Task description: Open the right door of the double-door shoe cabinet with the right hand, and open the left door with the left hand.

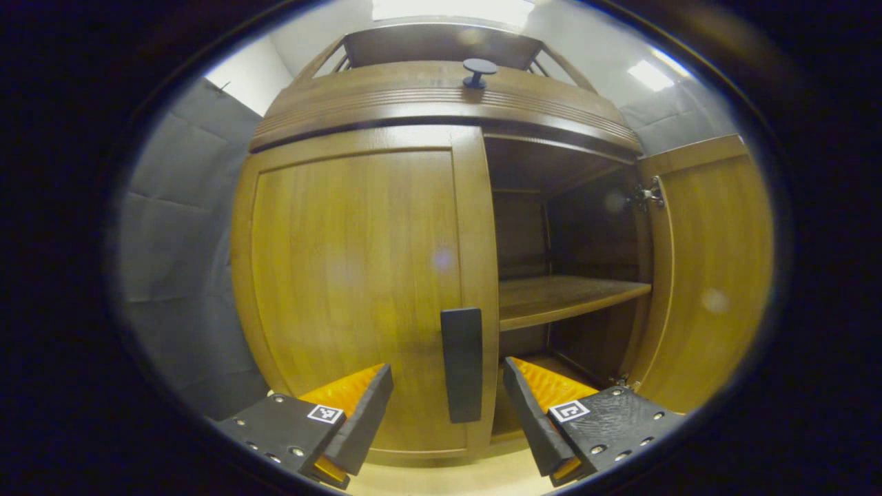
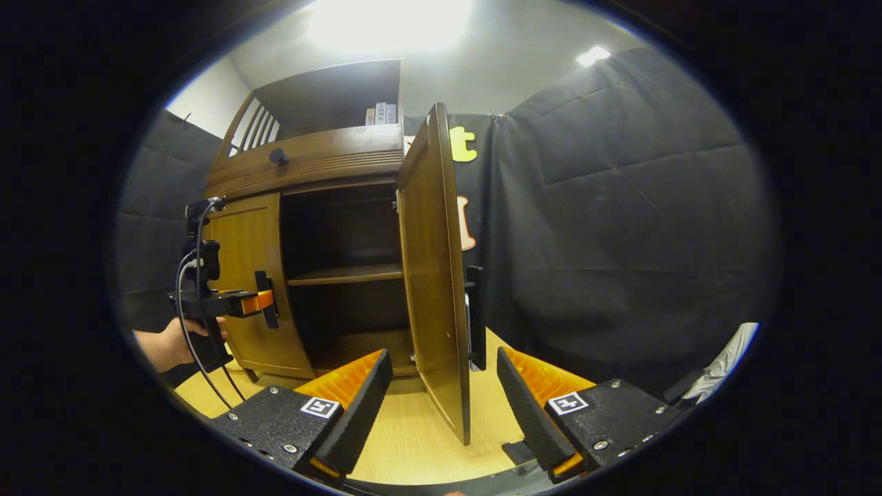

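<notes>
We see the left door [image 1: 358,289] still closed, its upright handle [image 1: 462,364] at the door's inner edge, directly ahead between our open left gripper [image 1: 448,413] fingers. The right door [image 2: 431,275] stands swung out, between the open right gripper [image 2: 444,406] fingers.

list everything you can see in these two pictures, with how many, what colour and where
shoe cabinet: one, brown wood, centre of the booth
left door: one, brown, closed
left door handle: one, black, vertical, between the left gripper's fingers
right door: one, brown, swung open
right door handle: one, black, on the open door's far face
shelf: one, brown, inside the open half
drawer knob: one, dark, above the doors
floor: light wood
left gripper: open, either side of the handle
right gripper: open, straddling the right door's edge
hand: one, holding the left gripper
</notes>
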